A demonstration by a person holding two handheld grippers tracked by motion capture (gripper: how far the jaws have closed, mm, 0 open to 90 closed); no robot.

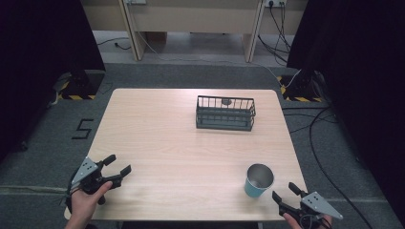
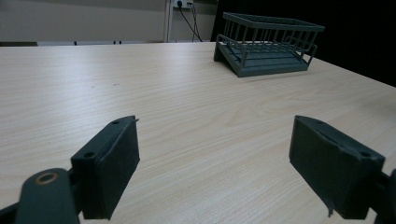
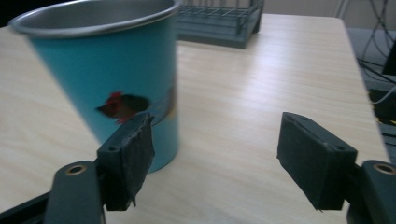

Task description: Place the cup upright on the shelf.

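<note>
Approach step: right gripper [image 1: 285, 192] jaws wide, beside teal metal cup [image 1: 258, 181]; next centre and clamp; left gripper [image 1: 118, 165] spread, idle

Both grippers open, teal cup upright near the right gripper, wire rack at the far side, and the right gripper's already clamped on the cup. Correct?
Not clamped. In the right gripper view the right gripper is open, jaws wide apart, with the teal cup just beyond the left jaw, not between them. The rest holds: left gripper open, cup upright, wire rack at the far side.
</note>
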